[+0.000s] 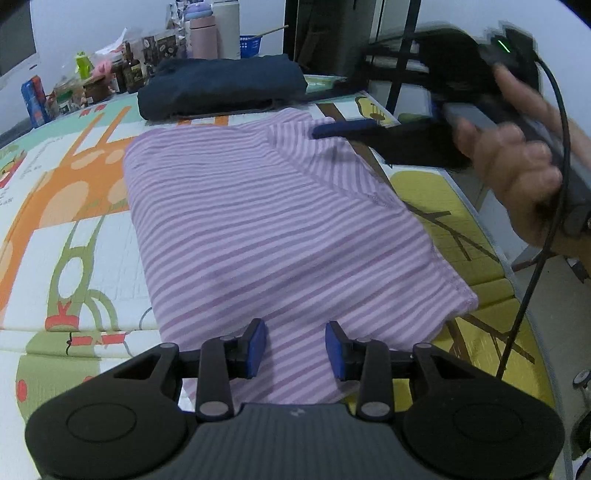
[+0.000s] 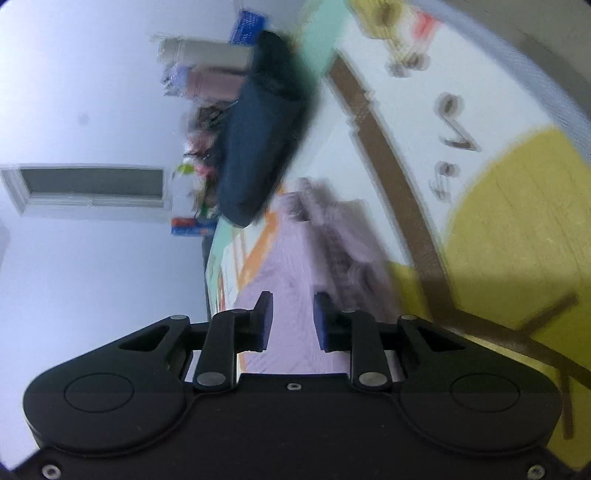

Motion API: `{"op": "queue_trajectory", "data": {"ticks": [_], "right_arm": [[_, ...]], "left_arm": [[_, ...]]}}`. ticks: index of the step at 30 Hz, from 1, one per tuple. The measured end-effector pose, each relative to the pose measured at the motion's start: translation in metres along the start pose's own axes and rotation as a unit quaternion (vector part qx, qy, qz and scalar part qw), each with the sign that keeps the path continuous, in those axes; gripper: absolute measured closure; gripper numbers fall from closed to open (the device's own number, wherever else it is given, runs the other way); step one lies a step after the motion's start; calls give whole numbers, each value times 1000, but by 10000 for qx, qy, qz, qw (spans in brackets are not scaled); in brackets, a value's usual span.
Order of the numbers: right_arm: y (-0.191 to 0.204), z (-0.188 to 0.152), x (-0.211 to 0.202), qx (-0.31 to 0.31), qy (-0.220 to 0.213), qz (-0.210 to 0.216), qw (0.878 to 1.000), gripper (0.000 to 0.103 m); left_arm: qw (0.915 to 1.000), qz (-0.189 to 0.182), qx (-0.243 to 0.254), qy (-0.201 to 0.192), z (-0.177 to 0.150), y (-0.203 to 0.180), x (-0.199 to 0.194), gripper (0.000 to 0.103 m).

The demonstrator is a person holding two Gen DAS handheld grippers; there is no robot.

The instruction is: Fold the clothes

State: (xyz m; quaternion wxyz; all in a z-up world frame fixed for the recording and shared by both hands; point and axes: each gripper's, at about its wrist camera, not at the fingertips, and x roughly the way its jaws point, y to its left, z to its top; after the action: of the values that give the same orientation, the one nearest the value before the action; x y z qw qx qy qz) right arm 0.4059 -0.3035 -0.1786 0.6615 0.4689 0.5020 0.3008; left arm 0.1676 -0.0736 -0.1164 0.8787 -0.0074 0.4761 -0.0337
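Striped lilac shirt (image 1: 280, 221) lying folded into a rough rectangle on the colourful play-mat tabletop (image 1: 74, 206), mostly flat, sleeve flap folded over its far right corner. Nearest bit first: left gripper (image 1: 295, 349) hovering over the shirt's near edge, blue-padded fingers (image 1: 256, 347) spread apart, nothing between them, not obviously touching the fabric. Near right corner of the shirt showing a stitched hem, sitting just beside a yellow patch of the mat.

Further along on the right, right hand (image 1: 517, 173) wrapped around the handle of the right gripper (image 1: 343, 130), pretty blurry, one blue-tipped finger reaching in over the folded sleeve at the far right corner. From the right wrist view, everything tilted sideways and smeared; right gripper (image 2: 291, 323) fingers (image 2: 264, 321) parted with a clear gap, holding nothing, lilac fabric (image 2: 295, 266) right past the tips.

Behind the shirt, dark navy folded garment (image 1: 221, 86) stacked at the far end of the tabletop, just beyond the lilac one's far edge, can't tell if touching. Past that, a clutter of bottles and jars (image 1: 125, 70) along the wall, a pink flask (image 1: 202, 35) and a white one beside it, plus a blue basket (image 1: 251, 45).
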Motion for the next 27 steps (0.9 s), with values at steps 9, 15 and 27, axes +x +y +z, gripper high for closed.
{"op": "queue_trajectory", "data": {"ticks": [9,15,27], "right_arm": [[58,0,108,-1062,1286,-1111,9797,71],[77,17,48,-1328,621,-1405,9792,60],[60,-67,-57,-1875,579,-2736,9416,44]], "left_arm": [[9999,-73,60,88,2,3,-1,63],[9992,-293,-125,232,7,19,-8,63],[9982,-422,-286,315,28,26,8,60]]}}
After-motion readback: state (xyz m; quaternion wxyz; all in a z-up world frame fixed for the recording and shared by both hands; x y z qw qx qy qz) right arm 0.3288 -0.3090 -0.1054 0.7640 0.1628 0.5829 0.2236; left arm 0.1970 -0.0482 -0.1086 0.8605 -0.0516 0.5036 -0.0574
